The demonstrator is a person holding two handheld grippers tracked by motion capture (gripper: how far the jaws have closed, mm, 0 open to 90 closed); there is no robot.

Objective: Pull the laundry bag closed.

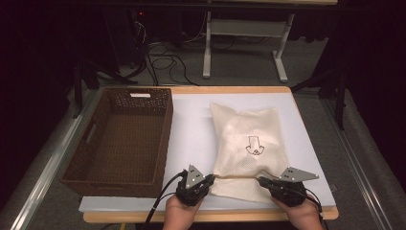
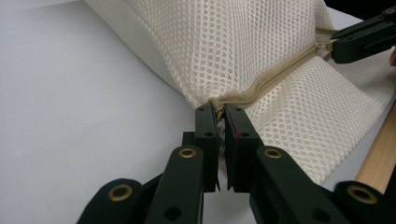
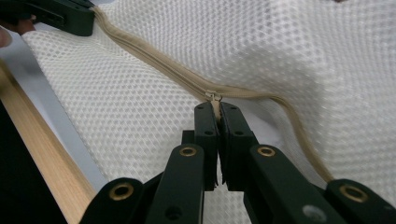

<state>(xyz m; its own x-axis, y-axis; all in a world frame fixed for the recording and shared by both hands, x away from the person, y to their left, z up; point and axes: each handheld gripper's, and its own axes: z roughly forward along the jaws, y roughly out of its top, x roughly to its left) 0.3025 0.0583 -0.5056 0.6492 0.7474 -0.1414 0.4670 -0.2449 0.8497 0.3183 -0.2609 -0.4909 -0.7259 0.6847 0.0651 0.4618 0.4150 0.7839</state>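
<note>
A cream mesh laundry bag [image 1: 246, 139] with a black arrow drawing lies on the white mat, its beige zipper [image 2: 275, 77] along the near end. My left gripper [image 2: 218, 109] is shut on the bag's fabric at the zipper's left end, seen at the bag's near left corner [image 1: 210, 178] from above. My right gripper [image 3: 217, 108] is shut on the small metal zipper pull [image 3: 214, 96], partway along the zipper [image 3: 154, 65]. From above the right gripper [image 1: 262, 181] sits near the bag's near right side. Each gripper shows in the other's view: the right gripper [image 2: 362, 37], the left gripper [image 3: 60, 14].
A brown wicker basket [image 1: 165, 139] stands empty on the left of the table. The white mat [image 1: 191, 129] covers the wooden tabletop, whose near edge [image 1: 215, 215] runs just behind my hands. Cables and a desk frame [image 1: 208, 48] are on the floor beyond.
</note>
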